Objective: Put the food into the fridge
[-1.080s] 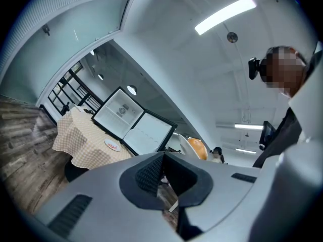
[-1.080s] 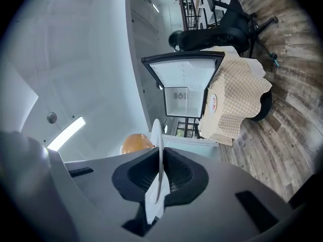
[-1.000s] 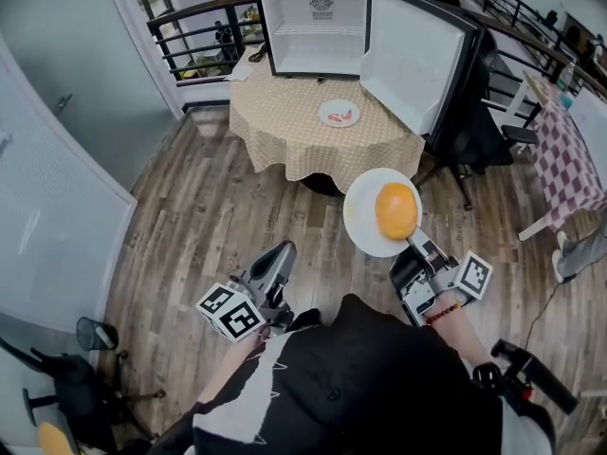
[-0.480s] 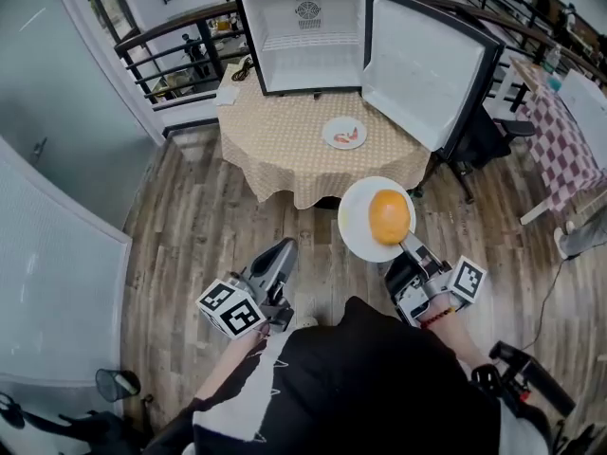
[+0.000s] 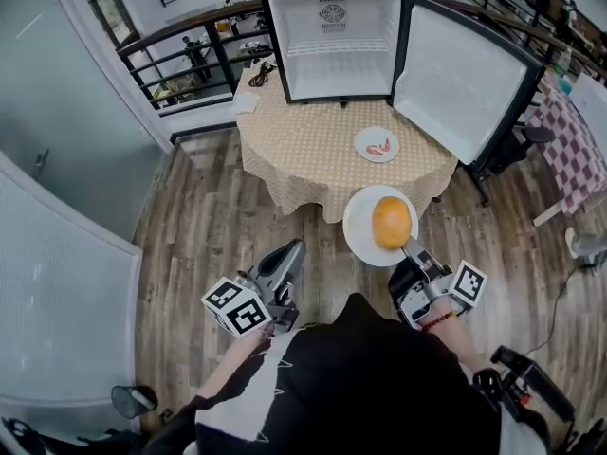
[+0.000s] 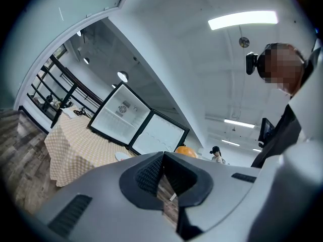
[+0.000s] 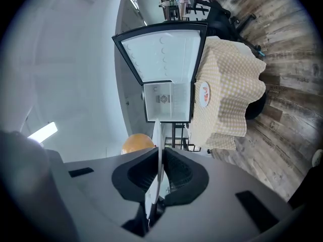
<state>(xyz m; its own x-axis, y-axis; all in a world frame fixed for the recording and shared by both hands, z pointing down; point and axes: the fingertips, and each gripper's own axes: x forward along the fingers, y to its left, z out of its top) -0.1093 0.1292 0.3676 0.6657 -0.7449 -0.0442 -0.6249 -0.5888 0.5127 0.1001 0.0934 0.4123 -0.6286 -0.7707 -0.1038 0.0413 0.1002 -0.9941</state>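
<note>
Grips a white plate (image 5: 365,227) by its near rim with the right gripper (image 5: 410,250), jaws clenched on the thin edge, which shows edge-on between the pads in the right gripper view. Carries a round orange bun-like food (image 5: 392,222) on the plate, resting on the half nearer the gripper. Holds the plate about level in the air, just at the near edge of a round table (image 5: 303,159) draped in a beige checked cloth, above the wooden floor (image 5: 204,226). Has the left gripper (image 5: 289,256) low and to the left of the plate, apart from it, pointing toward the table, jaws closed together with nothing between them. Faces a small black fridge (image 5: 341,36) standing at the table's far edge, white inside, with its door (image 5: 465,79) swung wide open to the right. Shows a small dish (image 5: 377,145) lying on the cloth toward the table's right edge, in front of the open door, with something red on it too small to identify. Shows a black railing (image 5: 190,64) beyond the table's left side.
</note>
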